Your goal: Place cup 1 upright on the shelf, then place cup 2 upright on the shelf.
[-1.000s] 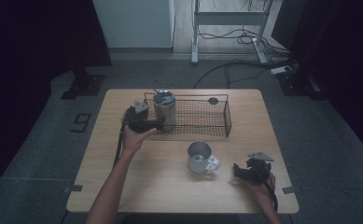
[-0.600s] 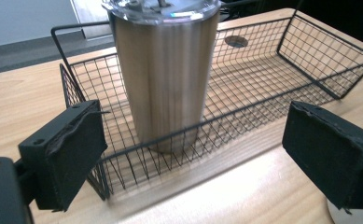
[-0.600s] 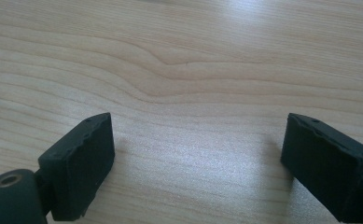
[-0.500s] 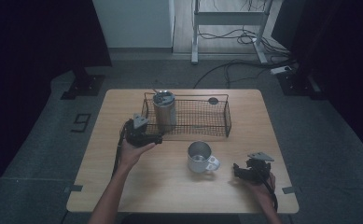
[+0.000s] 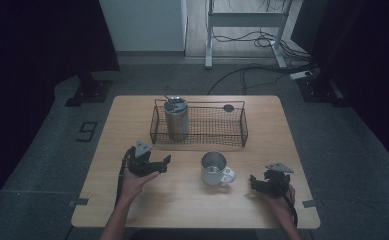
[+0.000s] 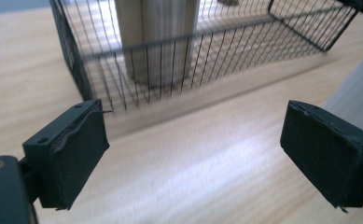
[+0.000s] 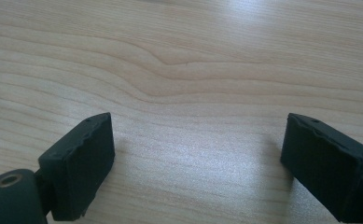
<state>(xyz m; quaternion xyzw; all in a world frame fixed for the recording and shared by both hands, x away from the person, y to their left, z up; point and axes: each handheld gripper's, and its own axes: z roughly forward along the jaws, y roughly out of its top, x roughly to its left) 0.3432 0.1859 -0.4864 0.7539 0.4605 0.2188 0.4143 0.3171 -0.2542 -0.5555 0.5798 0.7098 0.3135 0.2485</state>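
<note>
The metal canister [image 5: 176,118] stands in the wire basket [image 5: 242,131], upper centre. The left tongs [image 5: 163,162], lower left, have just been closing, spread and empty. The right tongs [image 5: 254,181], lower right, gape over bare desk [image 5: 182,200].

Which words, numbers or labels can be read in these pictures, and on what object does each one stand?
"9": a dark figure on the grey floor, left of the table; it could also be a 6 seen from the far side.
No text can be read on the steel canister, the wire basket, the metal mug or either gripper.
</note>
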